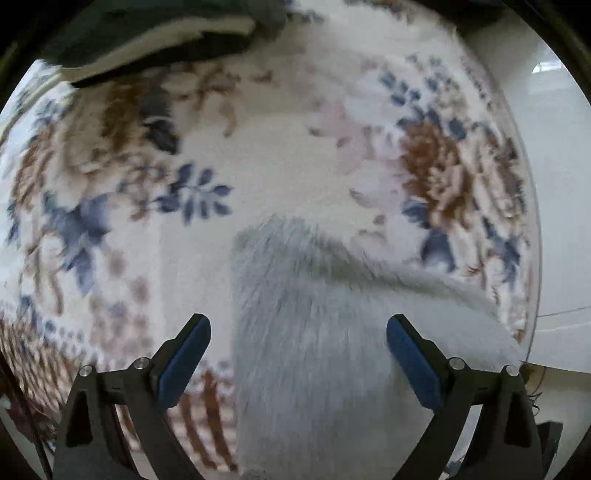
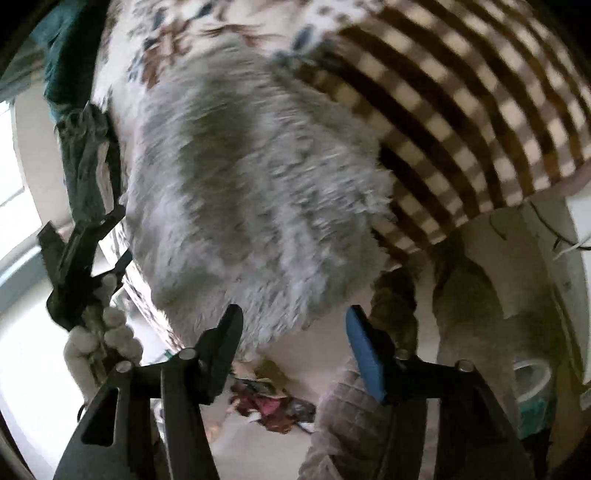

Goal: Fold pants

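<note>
The pants point(image 1: 317, 332) are fluffy, pale grey fleece. They lie on a floral blanket point(image 1: 147, 184) and reach forward from between my left gripper's fingers. My left gripper point(image 1: 298, 328) is open and empty above them. In the right wrist view the same grey pants point(image 2: 251, 192) lie in a thick bundle on the blanket, just ahead of my right gripper point(image 2: 293, 317), which is open and empty. The left gripper point(image 2: 79, 254) shows at the left edge of that view, held in a white-gloved hand point(image 2: 103, 339).
A dark green garment point(image 1: 155, 33) lies at the far edge of the blanket. A brown-and-cream checked blanket point(image 2: 461, 110) covers the right part of the bed. The person's quilted legs point(image 2: 369, 406), a floor with clutter point(image 2: 273, 402) and a white floor point(image 1: 554, 184) lie beyond the bed's edge.
</note>
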The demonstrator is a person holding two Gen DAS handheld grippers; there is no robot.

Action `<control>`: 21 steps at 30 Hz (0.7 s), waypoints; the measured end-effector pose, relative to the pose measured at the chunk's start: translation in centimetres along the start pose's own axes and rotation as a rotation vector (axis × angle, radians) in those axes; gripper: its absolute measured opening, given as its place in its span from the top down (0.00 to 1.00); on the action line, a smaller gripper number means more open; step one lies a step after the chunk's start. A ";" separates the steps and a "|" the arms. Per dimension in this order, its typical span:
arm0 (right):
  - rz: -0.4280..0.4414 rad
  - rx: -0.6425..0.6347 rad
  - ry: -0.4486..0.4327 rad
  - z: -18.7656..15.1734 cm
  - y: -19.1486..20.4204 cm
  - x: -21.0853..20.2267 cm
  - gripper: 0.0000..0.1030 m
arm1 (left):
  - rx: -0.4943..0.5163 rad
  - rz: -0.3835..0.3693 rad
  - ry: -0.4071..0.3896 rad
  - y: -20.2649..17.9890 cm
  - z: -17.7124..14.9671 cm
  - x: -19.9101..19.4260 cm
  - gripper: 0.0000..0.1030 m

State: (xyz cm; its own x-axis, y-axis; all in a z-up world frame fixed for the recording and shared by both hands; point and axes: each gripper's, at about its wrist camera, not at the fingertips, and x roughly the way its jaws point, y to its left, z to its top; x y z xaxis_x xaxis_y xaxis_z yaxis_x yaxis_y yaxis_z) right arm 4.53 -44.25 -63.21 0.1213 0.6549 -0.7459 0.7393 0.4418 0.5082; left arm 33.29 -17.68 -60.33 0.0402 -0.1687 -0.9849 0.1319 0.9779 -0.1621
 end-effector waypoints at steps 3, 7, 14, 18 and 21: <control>-0.048 -0.107 0.018 -0.4 3.6 -0.6 0.41 | -0.035 0.007 -0.052 1.1 -4.2 -3.1 0.05; -0.137 -0.367 0.026 1.1 12.0 -0.5 0.37 | -0.097 -0.021 -0.008 2.6 -10.7 -3.0 0.06; -0.446 -0.861 0.166 7.7 30.5 7.6 0.30 | -0.205 -0.190 -0.007 3.5 -15.5 -1.2 0.18; -0.640 -0.955 0.377 9.2 35.6 16.6 0.30 | -0.232 -0.268 -0.030 3.7 -15.7 -0.5 0.41; -0.776 -0.962 0.465 8.4 34.2 21.0 0.37 | -0.232 -0.289 -0.041 3.8 -16.0 0.0 0.53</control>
State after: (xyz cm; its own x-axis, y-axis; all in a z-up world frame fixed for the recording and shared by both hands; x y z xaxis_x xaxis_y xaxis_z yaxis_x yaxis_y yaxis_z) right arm 37.93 -20.49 -65.08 -0.4979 0.0989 -0.8616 -0.2733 0.9250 0.2641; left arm 17.91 -11.99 -61.89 0.0745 -0.4421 -0.8938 -0.0844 0.8903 -0.4474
